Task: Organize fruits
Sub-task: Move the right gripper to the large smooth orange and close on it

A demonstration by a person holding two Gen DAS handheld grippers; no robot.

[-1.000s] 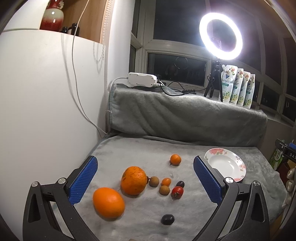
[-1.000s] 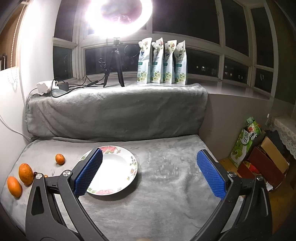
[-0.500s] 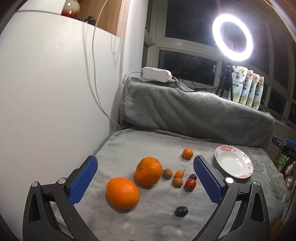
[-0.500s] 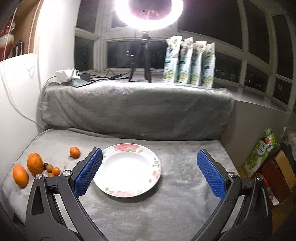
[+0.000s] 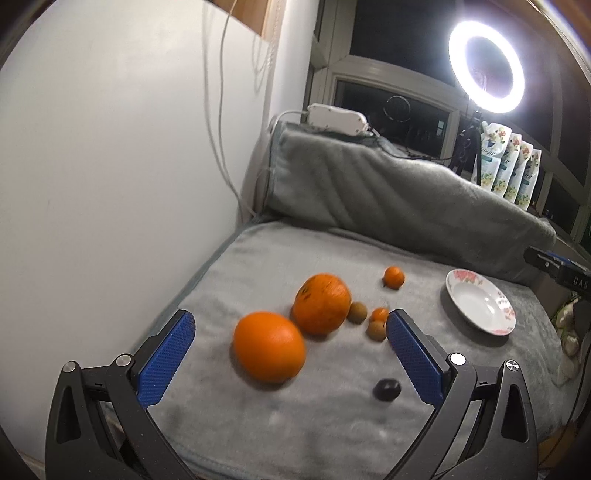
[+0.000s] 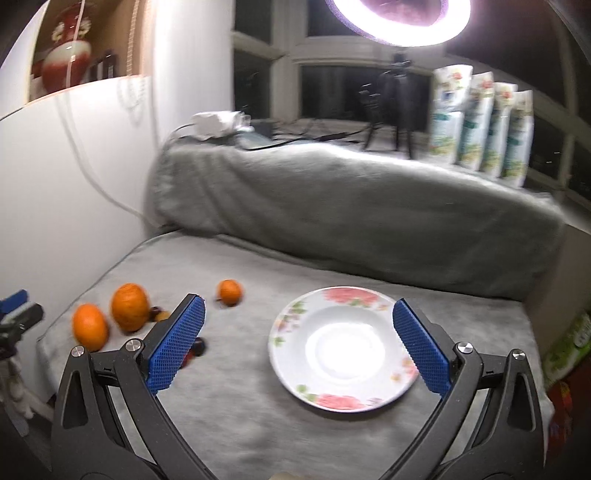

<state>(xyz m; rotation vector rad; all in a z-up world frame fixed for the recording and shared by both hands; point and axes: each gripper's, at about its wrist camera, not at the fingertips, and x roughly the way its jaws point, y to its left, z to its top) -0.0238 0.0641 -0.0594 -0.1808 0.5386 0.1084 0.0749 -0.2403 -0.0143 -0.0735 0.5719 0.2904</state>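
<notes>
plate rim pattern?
Pink flowers with green leaves on the white plate; clearest in the right wrist view.

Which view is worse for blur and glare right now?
Right wrist: ring light blows out the top, hot reflection in the plate, background smeared. Left wrist: the near orange and small fruits are soft-edged, but the ring light stays contained.

So there's this grey fleece blanket [image 5: 295,258] spread over the bench, with two big oranges [image 5: 269,346] touching, a small tangerine [image 5: 394,277], some little brown fruits [image 5: 357,312], a dark plum [image 5: 386,388] and a floral plate [image 6: 314,391] well off to the side.
</notes>
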